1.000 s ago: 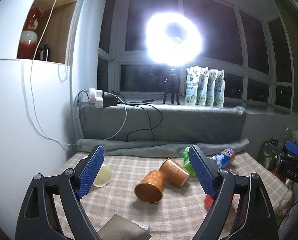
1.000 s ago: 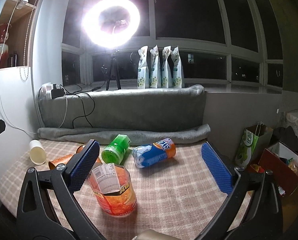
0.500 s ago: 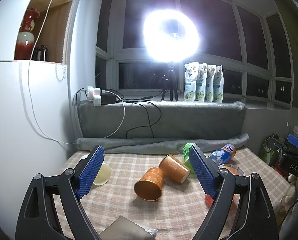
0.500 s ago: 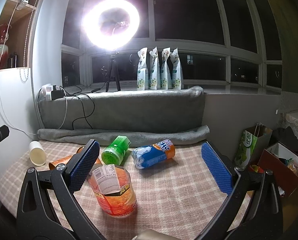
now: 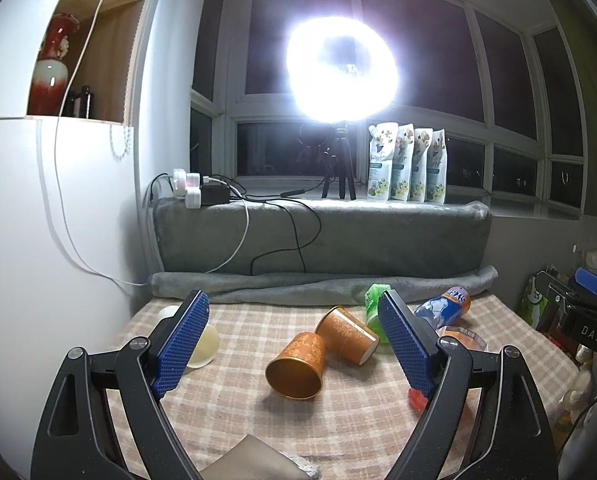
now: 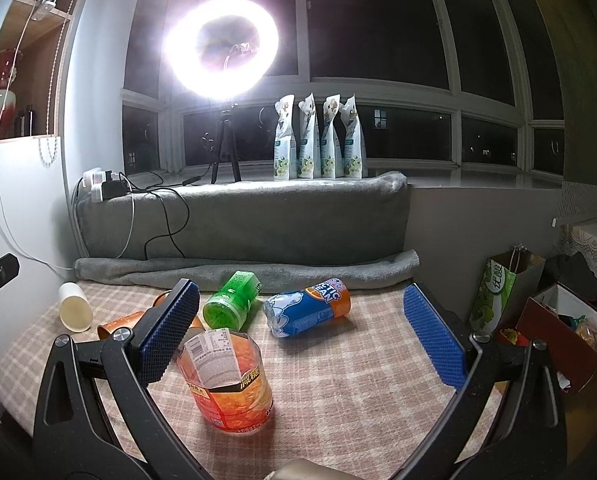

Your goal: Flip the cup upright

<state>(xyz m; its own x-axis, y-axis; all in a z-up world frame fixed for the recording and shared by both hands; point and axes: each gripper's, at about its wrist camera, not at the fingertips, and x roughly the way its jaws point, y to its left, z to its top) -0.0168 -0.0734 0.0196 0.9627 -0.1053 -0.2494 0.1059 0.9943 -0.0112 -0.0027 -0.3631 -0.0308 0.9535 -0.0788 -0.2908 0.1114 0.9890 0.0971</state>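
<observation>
**Both jaws wide, cups lying down**

I hold my left gripper (image 5: 294,340) and right gripper (image 6: 302,332) low over the checked table (image 5: 234,412), jaws spread and gripping nothing. Two copper cups (image 5: 298,364) lie on their sides, touching, between my left jaws; one cream cup (image 5: 202,344) lies near the left edge. Bare cloth stretches before the nearer cup's mouth.

checked tbl (image 6: 358,380) | 2 copper cups (image 5: 296,364), cream cup (image 6: 74,307), green jar (image 6: 230,300), blue btl (image 6: 308,312), orange cup (image 6: 228,384)
</observation>
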